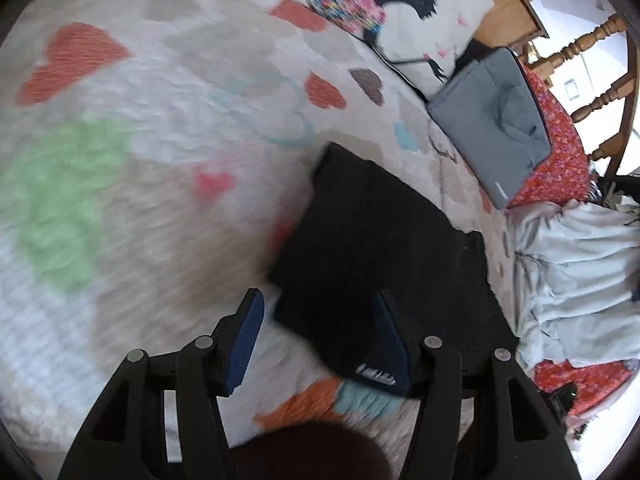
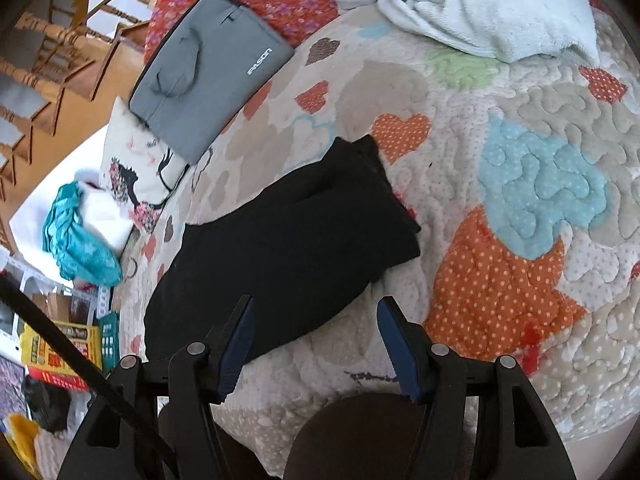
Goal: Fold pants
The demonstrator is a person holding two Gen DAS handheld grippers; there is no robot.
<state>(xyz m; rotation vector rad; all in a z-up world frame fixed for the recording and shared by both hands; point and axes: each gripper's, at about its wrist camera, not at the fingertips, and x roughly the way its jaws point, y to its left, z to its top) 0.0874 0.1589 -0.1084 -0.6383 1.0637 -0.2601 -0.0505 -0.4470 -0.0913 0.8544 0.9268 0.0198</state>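
The black pants [image 1: 372, 232] lie folded into a compact bundle on a heart-patterned quilt [image 1: 160, 160]. In the left wrist view, my left gripper [image 1: 319, 296] hovers over the bundle's near corner. Its jaws stand apart, with one blue pad [image 1: 390, 344] above the black cloth and the other over the quilt. In the right wrist view the pants [image 2: 288, 240] stretch diagonally ahead. My right gripper [image 2: 317, 302] is open just above their near edge, nothing pinched between its pads.
A grey laptop bag [image 2: 208, 68] rests by a printed pillow [image 2: 132, 168]. A crumpled pale blue blanket [image 2: 460, 0] lies on the bed's far side. Wooden chairs [image 2: 48, 40], a teal cloth [image 2: 76, 240] and boxes [image 2: 60, 344] stand beyond the bed's edge.
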